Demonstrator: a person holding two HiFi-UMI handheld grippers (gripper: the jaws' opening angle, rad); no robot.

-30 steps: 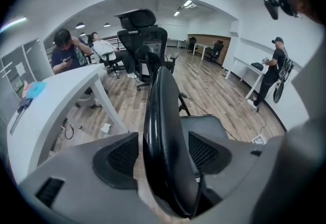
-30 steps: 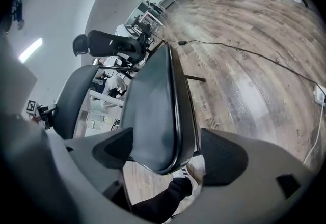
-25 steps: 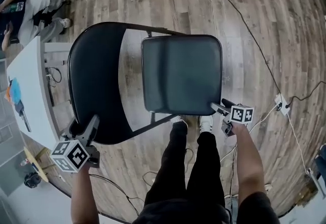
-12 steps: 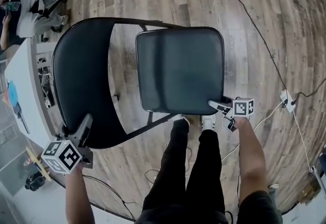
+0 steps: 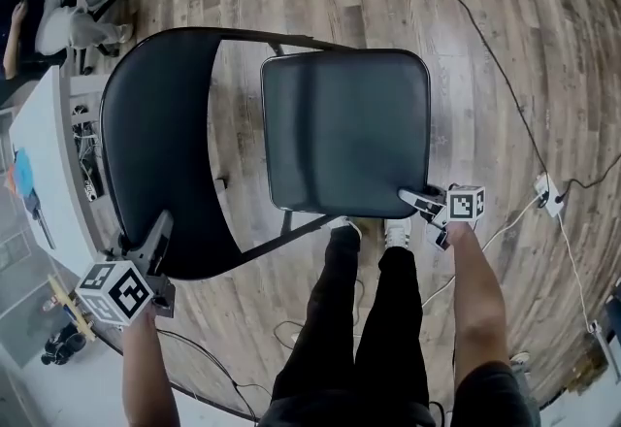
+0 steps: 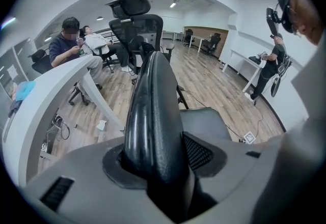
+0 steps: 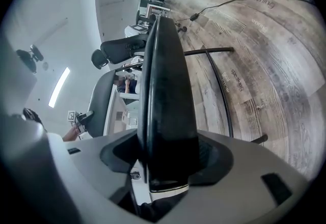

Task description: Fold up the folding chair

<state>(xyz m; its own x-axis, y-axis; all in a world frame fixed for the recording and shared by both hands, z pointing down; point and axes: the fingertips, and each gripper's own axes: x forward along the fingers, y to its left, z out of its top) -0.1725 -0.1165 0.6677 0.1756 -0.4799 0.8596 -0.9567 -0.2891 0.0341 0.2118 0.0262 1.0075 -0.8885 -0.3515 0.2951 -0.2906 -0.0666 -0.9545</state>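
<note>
Folding chair [image 5: 330, 153] stands unfolded on the wood floor [image 5: 524, 56], just ahead of the person's legs. Left gripper [image 5: 160, 229] sits at the near end of the backrest [image 5: 155, 144], jaws closing, pads against the edge on both sides. Right gripper [image 5: 415, 198] is at the seat [image 5: 344, 124] near corner, jaws closing on the seat edge, which fills the gap

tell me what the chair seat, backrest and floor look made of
Black padded seat: likely vinyl over foam, soft sheen, rounded edges. Black curved backrest: painted metal or plastic, pebbled surface, glossy rim. Brown plank floor: wood or wood-look laminate, visible grain and seams.
</note>
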